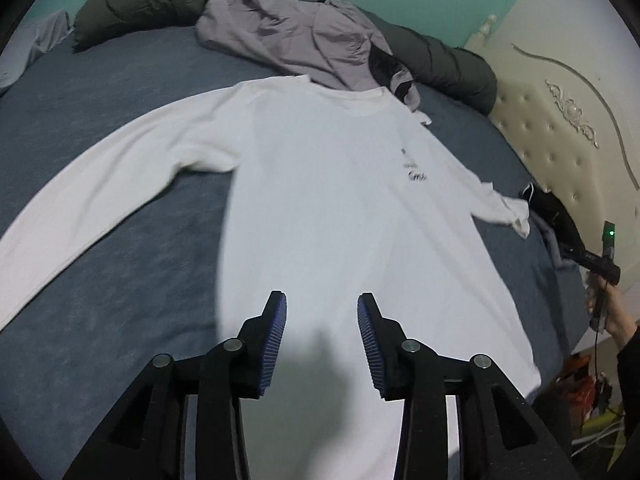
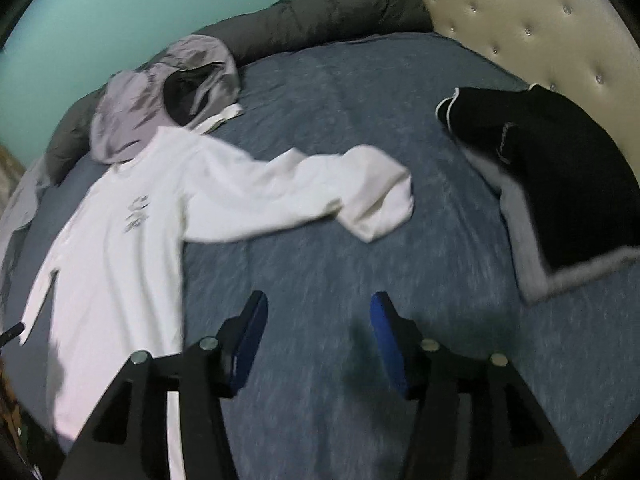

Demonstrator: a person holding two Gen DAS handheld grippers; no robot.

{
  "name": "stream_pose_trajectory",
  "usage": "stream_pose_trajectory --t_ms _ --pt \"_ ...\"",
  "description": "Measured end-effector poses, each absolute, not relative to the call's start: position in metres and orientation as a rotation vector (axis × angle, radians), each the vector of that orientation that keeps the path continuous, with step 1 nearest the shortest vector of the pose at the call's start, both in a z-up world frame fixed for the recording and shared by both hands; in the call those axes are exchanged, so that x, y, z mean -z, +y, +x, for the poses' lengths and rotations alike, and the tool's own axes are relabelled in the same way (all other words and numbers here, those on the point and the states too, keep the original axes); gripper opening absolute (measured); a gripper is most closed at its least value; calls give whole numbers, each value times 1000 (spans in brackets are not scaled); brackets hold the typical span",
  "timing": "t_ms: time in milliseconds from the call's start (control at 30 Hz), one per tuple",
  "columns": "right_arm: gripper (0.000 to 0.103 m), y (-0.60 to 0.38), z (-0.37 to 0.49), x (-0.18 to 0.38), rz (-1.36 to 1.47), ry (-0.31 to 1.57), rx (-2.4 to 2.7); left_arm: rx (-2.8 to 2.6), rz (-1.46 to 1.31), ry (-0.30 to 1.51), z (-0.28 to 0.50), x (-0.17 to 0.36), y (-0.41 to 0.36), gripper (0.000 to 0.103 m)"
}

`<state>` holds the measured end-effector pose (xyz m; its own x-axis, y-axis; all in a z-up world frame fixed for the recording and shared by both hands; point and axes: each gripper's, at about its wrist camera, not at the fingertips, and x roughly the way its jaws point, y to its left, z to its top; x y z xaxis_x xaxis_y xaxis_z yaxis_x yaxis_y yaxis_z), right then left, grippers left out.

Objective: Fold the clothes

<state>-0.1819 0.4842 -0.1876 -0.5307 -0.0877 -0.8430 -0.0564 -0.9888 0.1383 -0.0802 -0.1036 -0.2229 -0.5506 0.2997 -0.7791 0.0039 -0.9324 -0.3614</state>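
**White sweatshirt spread flat, both grippers released**

On the blue-grey bed [image 1: 100, 264] a white long-sleeved sweatshirt [image 1: 320, 184] lies face up, its body flat and its collar toward the far side. One sleeve stretches out straight across the bedcover to the left of the left wrist view; the other runs out to the right, its cuff bunched and folded over on itself. Small dark lettering sits on the chest.

Above the lower body of the sweatshirt hangs the left gripper [image 1: 322, 340], its blue-padded jaws parted with nothing between them. Off to the side, over bare bedcover beside the garment's hem, the right gripper [image 2: 318, 344] is likewise spread wide and empty; the right wrist view is blurred.

Against the sweatshirt's collar lies a crumpled lilac hooded jacket [image 1: 288, 32], overlapping the neckline. Behind it a dark olive bolster [image 1: 136, 4] curves along the far edge of the bed. A folded black garment [image 2: 560, 176] rests well apart from the sweatshirt, near the cream tufted headboard [image 1: 560, 136]. At the right edge of the left wrist view a hand [image 1: 612, 316] grips the handle of the other tool.
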Motion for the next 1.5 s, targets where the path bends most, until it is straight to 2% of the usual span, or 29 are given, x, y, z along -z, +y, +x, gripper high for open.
stream_pose_trajectory --t_ms 167,333,667,700,767,833,900,967,1300,1500 --pt "59 486 -226 198 1507 -119 2775 -2581 -1355 -565 -112 246 -82 47" --pt "59 489 -268 206 1506 20 2823 -2614 -1335 -549 -131 272 -68 49" --pt "59 487 -316 245 1613 184 2751 -2604 -1327 -523 -142 305 -56 50" --pt "58 486 -318 249 1623 204 2750 -2603 -1323 -529 -143 305 -56 50" --pt "46 488 -322 256 1640 219 2747 -2602 -1311 -523 -143 304 -54 50" --pt "22 496 -322 256 1644 195 2759 -2604 -1300 -507 -142 302 -52 50" --pt "11 505 -321 254 1632 164 2781 -2595 -1300 -501 -142 303 -50 50" --pt "5 513 -317 246 1591 121 2819 -2588 -1304 -508 -142 305 -49 50" --pt "5 545 -294 189 1352 -54 2973 -2589 -1301 -496 -140 304 -47 50" --pt "5 537 -310 190 1406 26 2972 -2587 -1308 -492 -140 305 -46 50"
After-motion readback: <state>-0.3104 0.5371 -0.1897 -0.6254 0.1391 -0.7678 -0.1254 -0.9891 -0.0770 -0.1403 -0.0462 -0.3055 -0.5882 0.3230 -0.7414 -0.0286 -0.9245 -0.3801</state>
